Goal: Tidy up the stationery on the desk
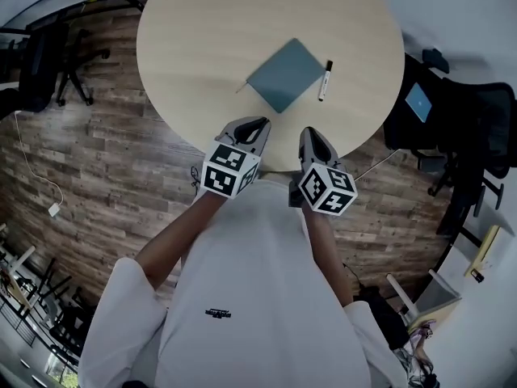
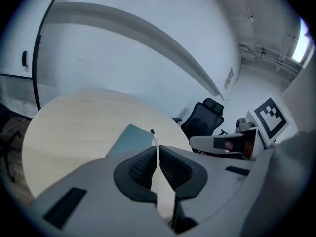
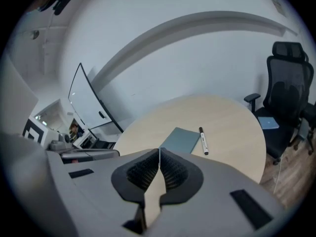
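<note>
Both the left gripper [image 1: 255, 125] and right gripper [image 1: 311, 135] sit pinched together, empty, just short of the slate-blue rectangular notebook [image 1: 285, 74], and the white black-capped marker pen [image 1: 325, 81] just right of it may roll away if nudged by unopened jaws.

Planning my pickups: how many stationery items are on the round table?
2. A teal notebook lies around the middle of the table; a white marker lies just right of it, apart. A thin sliver at the notebook's left corner is unidentifiable.
</note>
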The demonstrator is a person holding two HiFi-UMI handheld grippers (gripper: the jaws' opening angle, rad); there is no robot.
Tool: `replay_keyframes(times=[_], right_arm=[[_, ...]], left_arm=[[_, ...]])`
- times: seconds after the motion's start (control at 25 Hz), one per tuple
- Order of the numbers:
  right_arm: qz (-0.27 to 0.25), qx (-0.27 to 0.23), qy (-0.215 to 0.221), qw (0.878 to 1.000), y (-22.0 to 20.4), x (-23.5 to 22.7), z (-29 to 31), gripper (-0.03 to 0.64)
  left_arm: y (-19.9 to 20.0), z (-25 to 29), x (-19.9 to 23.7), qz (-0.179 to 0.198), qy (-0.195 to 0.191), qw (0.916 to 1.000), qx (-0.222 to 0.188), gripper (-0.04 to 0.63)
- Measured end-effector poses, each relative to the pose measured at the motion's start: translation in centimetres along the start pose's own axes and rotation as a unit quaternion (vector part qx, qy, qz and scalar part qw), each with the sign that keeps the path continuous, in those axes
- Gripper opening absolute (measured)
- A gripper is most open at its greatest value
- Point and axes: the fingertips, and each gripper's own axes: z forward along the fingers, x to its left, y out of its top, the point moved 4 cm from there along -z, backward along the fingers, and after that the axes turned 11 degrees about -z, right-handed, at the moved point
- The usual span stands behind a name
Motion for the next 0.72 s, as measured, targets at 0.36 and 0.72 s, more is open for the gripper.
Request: replay_keyframes(times=[0.36,0.72], right_arm=[[0.031,0.004,0.015,0.999,-1.3,-2.4,5.0,0.036],[0.015,0.035,-0.004,0.999,-3.4,-4.1,10.2,0.037]], left_arm=[[0.1,5.4,1.7,0.001,0.015,0.9997,0.019,0.032],[-0.5,9.0,6.1,0.057,0.063,0.9962,0.019,0.032]])
